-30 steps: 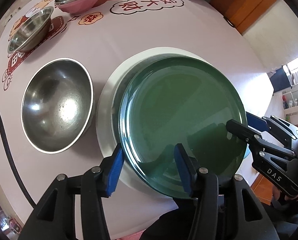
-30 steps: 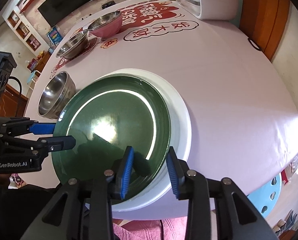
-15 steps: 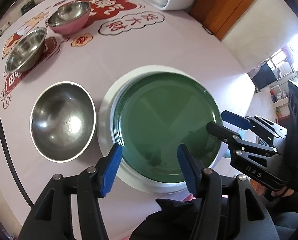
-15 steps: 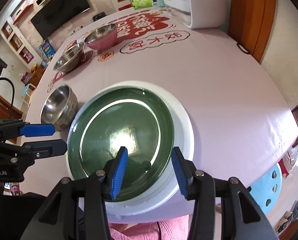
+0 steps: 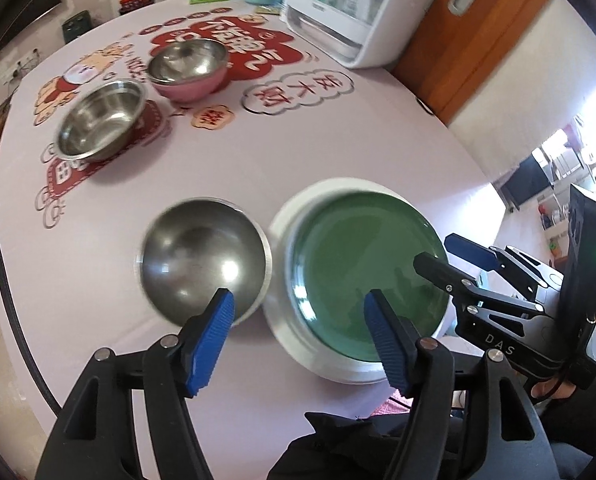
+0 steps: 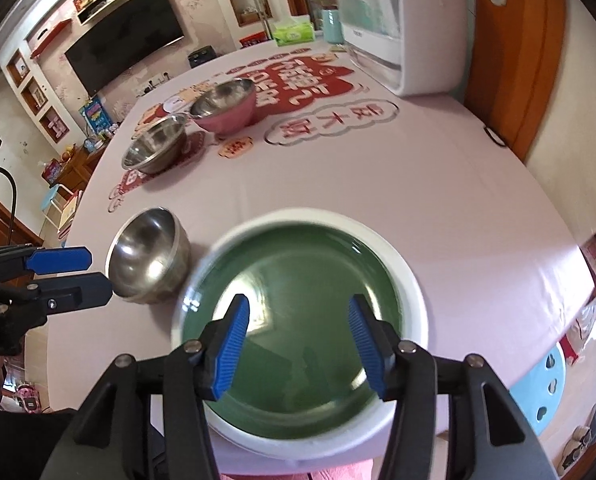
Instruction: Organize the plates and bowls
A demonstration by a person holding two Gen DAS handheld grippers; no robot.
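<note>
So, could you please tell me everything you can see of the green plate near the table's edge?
The green plate is round, glossy and translucent, glass by the look of it, with a shallow raised rim. It lies flat, nested inside a larger white plate near the table's front edge, beside a steel bowl. Its surface mirrors the room. Both hand-held grippers hang above it with jaws apart; neither touches it.

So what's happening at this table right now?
A person with a gripper in each hand is sorting dishes. The green plate sits stacked on the white plate. The left gripper and right gripper are above it with jaws that have just been opening, nothing between them. Three steel bowls, one beside the plates, are not yet stacked.
</note>
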